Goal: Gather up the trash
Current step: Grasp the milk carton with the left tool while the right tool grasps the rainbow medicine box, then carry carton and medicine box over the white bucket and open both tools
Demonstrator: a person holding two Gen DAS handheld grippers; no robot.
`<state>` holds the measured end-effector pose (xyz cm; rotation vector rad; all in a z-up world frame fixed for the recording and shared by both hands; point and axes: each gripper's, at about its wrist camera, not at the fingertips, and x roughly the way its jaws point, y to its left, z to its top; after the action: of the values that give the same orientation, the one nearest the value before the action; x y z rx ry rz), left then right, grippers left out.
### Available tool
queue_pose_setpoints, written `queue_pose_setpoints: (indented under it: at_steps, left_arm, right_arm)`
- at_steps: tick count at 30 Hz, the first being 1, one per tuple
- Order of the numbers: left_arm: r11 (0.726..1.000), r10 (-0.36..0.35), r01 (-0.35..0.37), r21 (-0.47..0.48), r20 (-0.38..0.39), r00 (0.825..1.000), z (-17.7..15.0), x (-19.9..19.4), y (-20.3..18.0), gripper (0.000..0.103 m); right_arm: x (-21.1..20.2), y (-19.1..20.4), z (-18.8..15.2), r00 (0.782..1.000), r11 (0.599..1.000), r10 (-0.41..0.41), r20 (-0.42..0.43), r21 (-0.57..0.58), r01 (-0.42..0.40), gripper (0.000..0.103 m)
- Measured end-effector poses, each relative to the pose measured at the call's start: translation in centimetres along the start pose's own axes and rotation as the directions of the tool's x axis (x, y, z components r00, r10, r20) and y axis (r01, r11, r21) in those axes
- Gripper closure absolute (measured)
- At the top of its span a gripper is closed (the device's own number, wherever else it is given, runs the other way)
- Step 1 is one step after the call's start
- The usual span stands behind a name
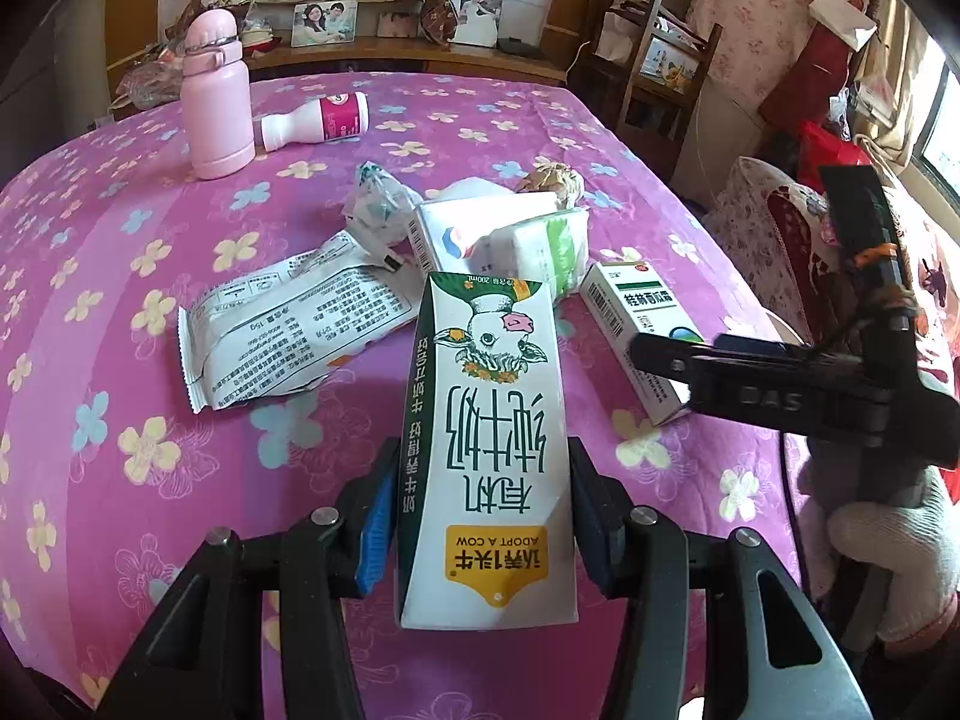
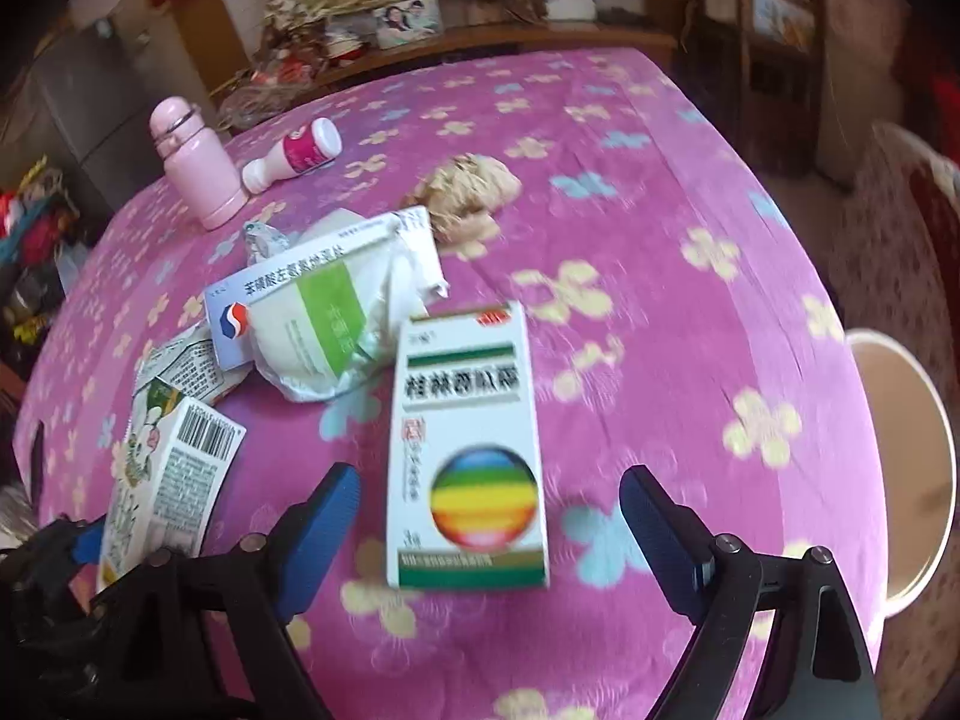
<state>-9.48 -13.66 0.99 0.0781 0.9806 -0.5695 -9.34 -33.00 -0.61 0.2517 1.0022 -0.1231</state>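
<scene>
The left gripper [image 1: 480,516] is clamped on a milk carton [image 1: 489,438], its blue pads pressed to both sides. The right gripper [image 2: 489,516] stands wide open and holds nothing, straddling a medicine box [image 2: 465,450] that lies flat between its fingers. Beyond the box lie a wrapper [image 1: 288,336], a second box [image 2: 288,306], crumpled paper [image 2: 471,189] and a small bottle [image 1: 318,120], all uncollected. By my reading, collection has barely begun. A bin [image 2: 906,456] rim shows right of the right gripper.

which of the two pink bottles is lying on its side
The small white bottle with the magenta label lies on its side. The taller pale pink flask beside it stands upright on the tablecloth.
</scene>
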Motion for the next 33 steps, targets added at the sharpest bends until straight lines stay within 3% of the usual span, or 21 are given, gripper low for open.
queue_pose_setpoints:
  at_steps: [2, 3, 12, 24, 33]
  left_arm:
    - [1.0, -0.003, 0.003, 0.002, 0.001, 1.0, 0.1, -0.2, -0.2, 0.05]
    - [1.0, -0.004, 0.004, 0.004, 0.004, 1.0, 0.1, -0.3, -0.4, 0.05]
    - [0.996, -0.053, 0.051, 0.071, 0.024, 0.998, 0.9, -1.4, -4.9, 0.05]
    - [0.963, -0.175, 0.17, 0.208, 0.003, 0.985, 2.2, -0.3, -16.0, 0.05]
    - [0.933, -0.23, 0.233, 0.273, -0.043, 0.972, 3.7, 2.9, -23.7, 0.05]
  right_arm:
    - [0.3, 0.2, 0.1, 1.0, 1.0, 0.006, -0.004, -0.012, -0.006, 0.027]
    - [0.3, 0.1, 0.0, 1.0, 1.0, 0.012, -0.006, -0.012, -0.012, 0.048]
    - [-4.7, -3.5, -2.5, 0.995, 1.0, 0.025, 0.1, -0.003, -0.025, 0.048]
    - [-11.5, -13.1, -5.3, 0.958, 0.978, -0.204, 0.203, 0.079, 0.192, 0.048]
    - [-13.6, -19.7, -7.3, 0.937, 0.952, -0.287, 0.201, 0.173, 0.254, 0.048]
